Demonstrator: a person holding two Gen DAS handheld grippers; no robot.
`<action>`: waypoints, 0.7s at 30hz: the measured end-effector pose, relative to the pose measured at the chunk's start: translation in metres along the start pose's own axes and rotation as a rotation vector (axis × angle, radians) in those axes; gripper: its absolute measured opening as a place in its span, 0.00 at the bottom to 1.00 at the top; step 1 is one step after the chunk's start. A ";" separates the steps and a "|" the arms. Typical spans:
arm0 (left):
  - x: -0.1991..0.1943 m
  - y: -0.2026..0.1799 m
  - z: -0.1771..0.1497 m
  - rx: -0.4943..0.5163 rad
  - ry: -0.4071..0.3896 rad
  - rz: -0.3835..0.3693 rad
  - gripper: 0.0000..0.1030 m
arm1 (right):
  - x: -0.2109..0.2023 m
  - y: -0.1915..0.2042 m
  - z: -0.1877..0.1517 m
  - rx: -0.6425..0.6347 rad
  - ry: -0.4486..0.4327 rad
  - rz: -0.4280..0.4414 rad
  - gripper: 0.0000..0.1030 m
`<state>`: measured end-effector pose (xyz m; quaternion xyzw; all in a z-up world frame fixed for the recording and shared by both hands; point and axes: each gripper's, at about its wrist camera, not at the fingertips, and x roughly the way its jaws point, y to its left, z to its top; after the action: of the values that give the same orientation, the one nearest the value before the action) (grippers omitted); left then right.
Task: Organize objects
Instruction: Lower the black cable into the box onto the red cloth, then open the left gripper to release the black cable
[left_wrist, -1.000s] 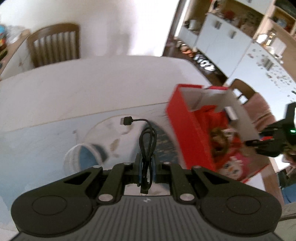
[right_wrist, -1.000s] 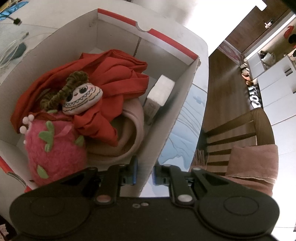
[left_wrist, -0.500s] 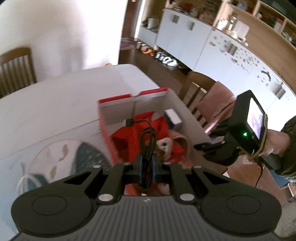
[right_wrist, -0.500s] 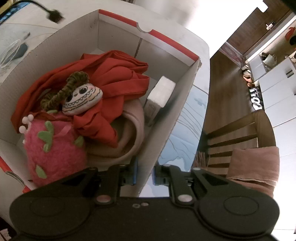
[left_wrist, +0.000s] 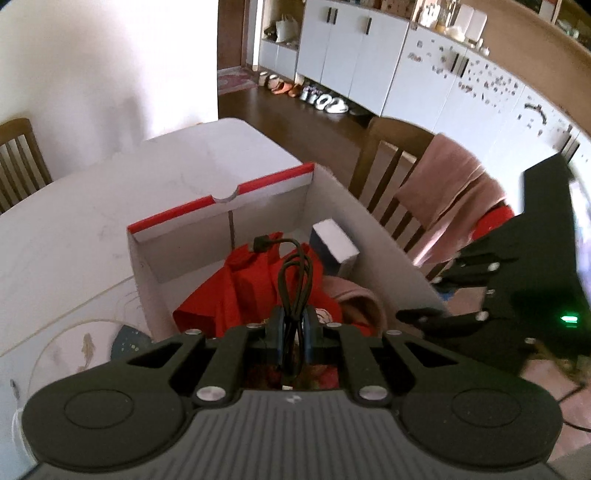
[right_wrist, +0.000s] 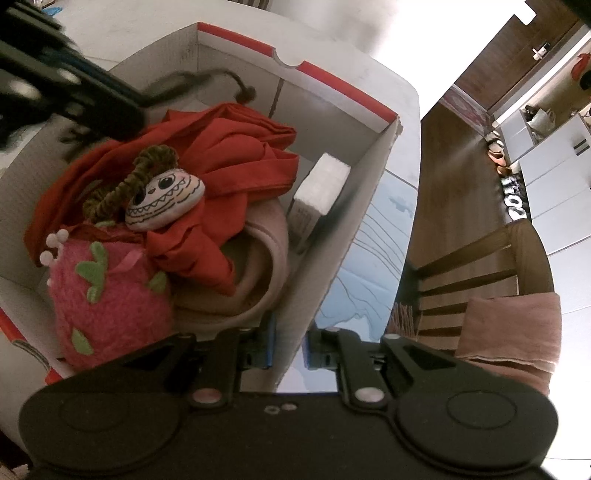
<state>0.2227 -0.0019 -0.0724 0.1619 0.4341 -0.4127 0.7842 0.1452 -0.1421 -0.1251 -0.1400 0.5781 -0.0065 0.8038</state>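
A red-rimmed white cardboard box (left_wrist: 221, 199) stands on the table. It holds a red cloth (right_wrist: 236, 162), a grinning doll (right_wrist: 162, 199), a pink strawberry plush (right_wrist: 107, 291), a beige cloth (right_wrist: 258, 266) and a small white carton (right_wrist: 317, 195). My left gripper (left_wrist: 293, 328) is shut on a coiled black cable (left_wrist: 293, 273) and hangs above the box interior. In the right wrist view it shows as a blur (right_wrist: 122, 107) at the top left, with the cable (right_wrist: 221, 79) sticking out. My right gripper (right_wrist: 288, 343) is shut on the box's near side wall (right_wrist: 332, 258).
A wooden chair with a pink towel (left_wrist: 443, 184) stands just beyond the box's right side. A blue patterned mat (right_wrist: 369, 258) lies under the box on the white table (left_wrist: 110, 206). Another chair (left_wrist: 18, 155) is at the far left. White cabinets and shoes line the back wall.
My left gripper has carried the cable sideways from above the mat to above the open box. The right gripper has stayed clamped on the box wall.
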 end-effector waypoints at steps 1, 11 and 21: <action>0.007 0.000 0.000 0.001 0.009 0.011 0.09 | 0.000 0.000 0.000 0.001 0.000 0.000 0.12; 0.049 -0.005 -0.004 0.037 0.094 0.037 0.09 | 0.000 -0.002 0.000 0.005 -0.001 0.004 0.11; 0.052 0.001 -0.005 0.027 0.119 0.046 0.09 | -0.001 -0.001 0.001 0.005 -0.002 0.004 0.11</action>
<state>0.2355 -0.0241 -0.1177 0.2065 0.4704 -0.3903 0.7641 0.1460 -0.1424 -0.1234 -0.1368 0.5776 -0.0062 0.8047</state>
